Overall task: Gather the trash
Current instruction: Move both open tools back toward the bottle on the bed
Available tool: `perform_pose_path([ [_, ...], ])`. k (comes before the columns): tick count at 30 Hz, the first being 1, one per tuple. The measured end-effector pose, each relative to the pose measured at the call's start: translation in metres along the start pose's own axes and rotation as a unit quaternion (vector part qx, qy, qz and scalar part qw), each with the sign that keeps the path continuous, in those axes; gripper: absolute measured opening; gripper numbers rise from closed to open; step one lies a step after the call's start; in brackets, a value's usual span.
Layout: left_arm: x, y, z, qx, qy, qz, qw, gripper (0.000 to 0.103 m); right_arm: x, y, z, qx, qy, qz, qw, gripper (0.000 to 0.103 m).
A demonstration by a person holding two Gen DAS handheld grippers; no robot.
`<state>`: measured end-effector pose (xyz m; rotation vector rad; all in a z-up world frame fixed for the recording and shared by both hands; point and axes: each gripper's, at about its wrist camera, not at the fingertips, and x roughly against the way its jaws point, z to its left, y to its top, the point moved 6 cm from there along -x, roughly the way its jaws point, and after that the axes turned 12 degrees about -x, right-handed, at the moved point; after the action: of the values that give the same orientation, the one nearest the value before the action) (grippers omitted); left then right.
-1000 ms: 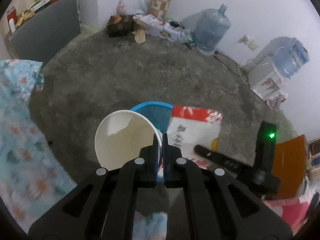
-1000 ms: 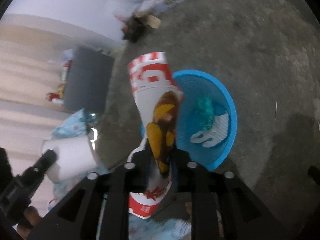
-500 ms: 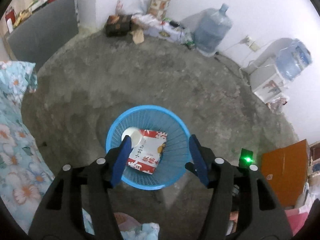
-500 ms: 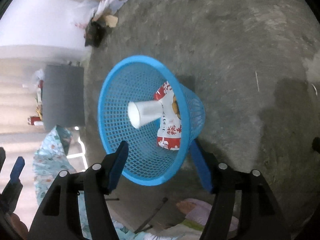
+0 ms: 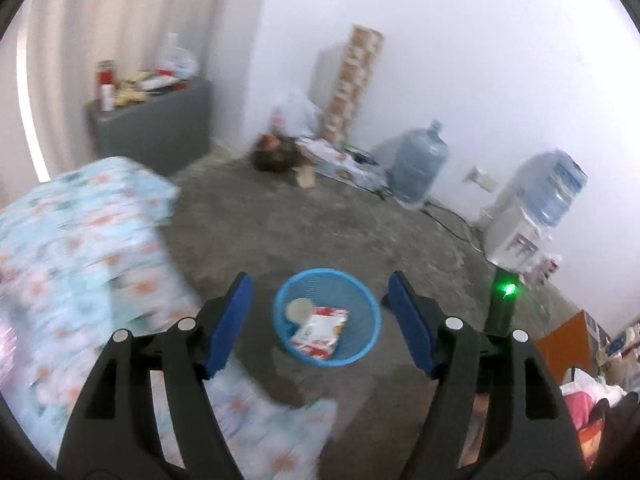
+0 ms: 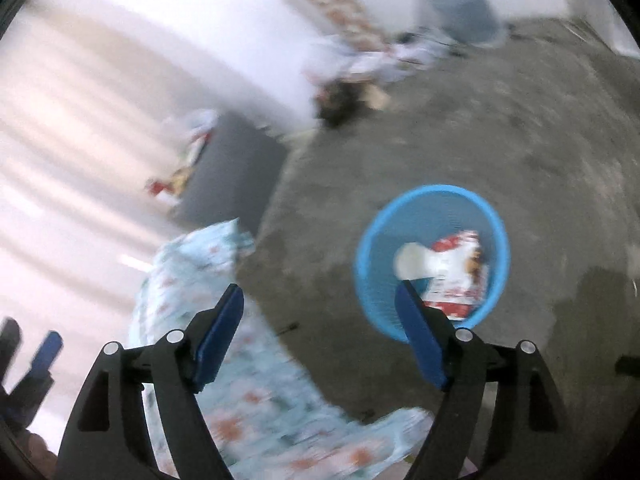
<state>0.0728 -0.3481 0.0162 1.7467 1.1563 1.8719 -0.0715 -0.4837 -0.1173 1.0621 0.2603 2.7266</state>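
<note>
A blue mesh basket stands on the grey floor. Inside it lie a white paper cup and a red-and-white snack bag. My left gripper is high above the basket, its jaws still opening, with nothing between the blue pads. My right gripper is also well above the floor, left of the basket, jaws opening and empty. Part of the right gripper with a green light shows in the left wrist view. The left gripper's tip appears at the right wrist view's lower left.
A floral cloth covers a surface at the left. A grey cabinet with packets, stacked boxes, a water bottle, a dispenser and floor clutter line the far wall. An orange box sits at the right.
Both grippers let go of the cup and the snack bag, which now lie in the basket. Both jaws widened and both hands rose and drew back from the basket.
</note>
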Motion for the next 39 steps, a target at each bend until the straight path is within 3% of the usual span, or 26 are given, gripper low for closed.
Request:
perform_pose_path([
  [2,0.032,-0.013,0.019,0.013,0.018,-0.008,0.9997,0.068,0.003,-0.015,0.023,0.026,0.016,0.02,0.999,0.076],
  [5,0.087,-0.044,0.055,0.03,0.077,-0.021,0.9964,0.068,0.007,-0.044,0.057,0.076,0.027,0.045,0.996,0.076],
  [9,0.136,-0.082,0.095,0.064,0.126,-0.017,0.9898,0.07,0.006,-0.077,0.083,0.11,0.037,0.074,0.991,0.076],
  [18,0.227,-0.172,0.169,0.173,0.221,-0.027,0.9595,0.07,0.019,-0.164,0.142,0.18,0.093,0.148,0.968,0.076],
  [23,0.253,-0.203,0.197,0.214,0.247,-0.029,0.9445,0.07,0.02,-0.206,0.163,0.206,0.109,0.193,0.953,0.076],
  [31,0.277,-0.231,0.22,0.242,0.268,-0.04,0.9318,0.07,0.019,-0.259,0.181,0.223,0.122,0.258,0.932,0.076],
  [39,0.302,-0.261,0.238,0.273,0.303,-0.053,0.9116,0.07,0.013,-0.294,0.177,0.177,0.151,0.346,0.909,0.076],
])
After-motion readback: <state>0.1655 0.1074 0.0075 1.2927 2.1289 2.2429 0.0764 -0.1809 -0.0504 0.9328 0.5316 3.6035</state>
